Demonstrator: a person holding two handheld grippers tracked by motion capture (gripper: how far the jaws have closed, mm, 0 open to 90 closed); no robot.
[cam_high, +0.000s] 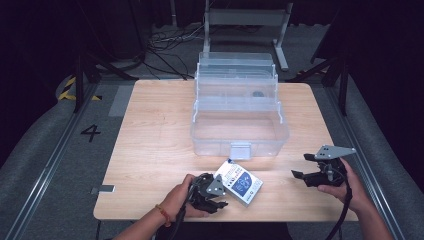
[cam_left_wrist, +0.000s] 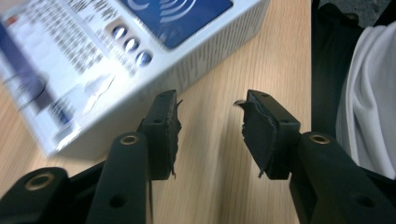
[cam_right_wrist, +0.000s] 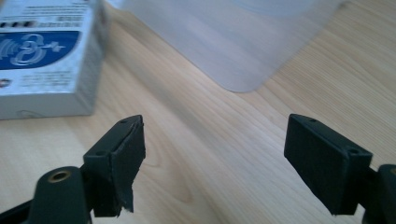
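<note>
Left tongs: resting low on the near edge of the table, jaws standing apart with bare wood between them; nothing is being gripped. In the left gripper view the left pad is sitting just beside the box wall, though blur is making it hard to say whether it is touching.
Right tongs: hovering off the wood at the near right, jaws gaping wide and empty, pointing left toward the box; in the right gripper view only tabletop is lying between the pads.
Box: small white-and-blue printed carton, lying flat and skewed on the near middle of the table, between the two tongs and just in front of the bin. Likely lying flat so that either tong can be closing across its sides.
Bin: clear plastic tiered organiser, standing open at the table's middle, its trays stepping back toward the far side; the front tub is looking empty and is probably waiting to be receiving the box.
Edges: box's near corner is sitting close to the table's near edge; bin's front latch is facing it.
Open room: bare wood is stretching left of the bin and between box and right tongs, giving a free approach.
</note>
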